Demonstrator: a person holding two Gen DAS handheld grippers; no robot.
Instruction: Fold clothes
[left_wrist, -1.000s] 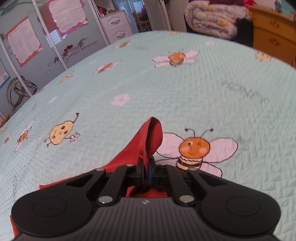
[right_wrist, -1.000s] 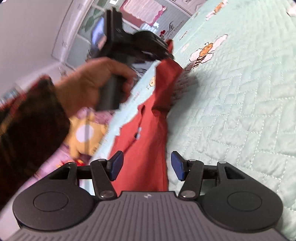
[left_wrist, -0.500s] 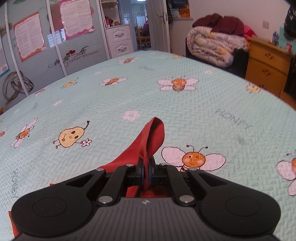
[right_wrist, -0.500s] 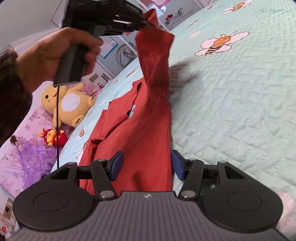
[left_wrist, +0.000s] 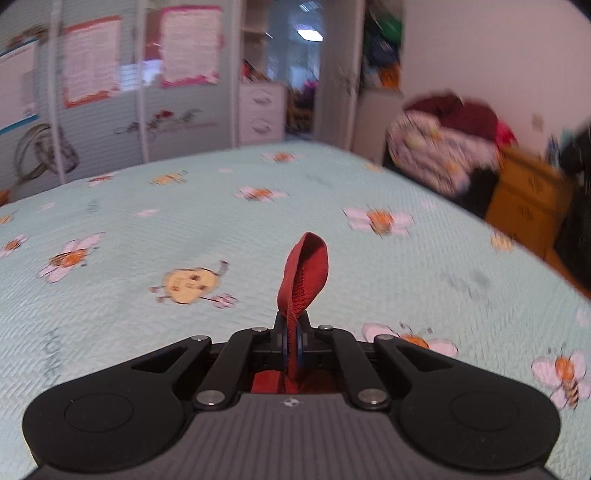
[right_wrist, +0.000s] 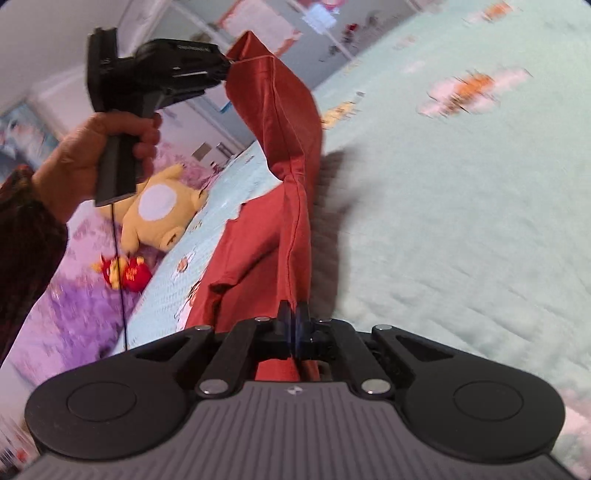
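A rust-red garment (right_wrist: 269, 221) lies partly on the mint bee-print bedspread (right_wrist: 461, 221) and is lifted along one edge. My left gripper (left_wrist: 293, 332) is shut on a corner of it; a loop of red hem (left_wrist: 306, 266) sticks up past the fingers. In the right wrist view the left gripper (right_wrist: 225, 70) is held high in a hand (right_wrist: 92, 155), with the cloth hanging from it. My right gripper (right_wrist: 294, 314) is shut on the lower part of that same raised edge. The rest of the garment under both grippers is hidden.
A yellow plush toy (right_wrist: 159, 206) and a small red toy (right_wrist: 127, 271) lie on purple bedding (right_wrist: 62, 325) at the left. Beyond the bed stand a wardrobe (left_wrist: 110, 110), a white drawer unit (left_wrist: 262, 110), piled quilts (left_wrist: 443, 147) and a wooden cabinet (left_wrist: 528, 206).
My right gripper has shut on the red garment's edge; it was open around it before. The left gripper has lifted its corner higher, and both views are blurred by motion.
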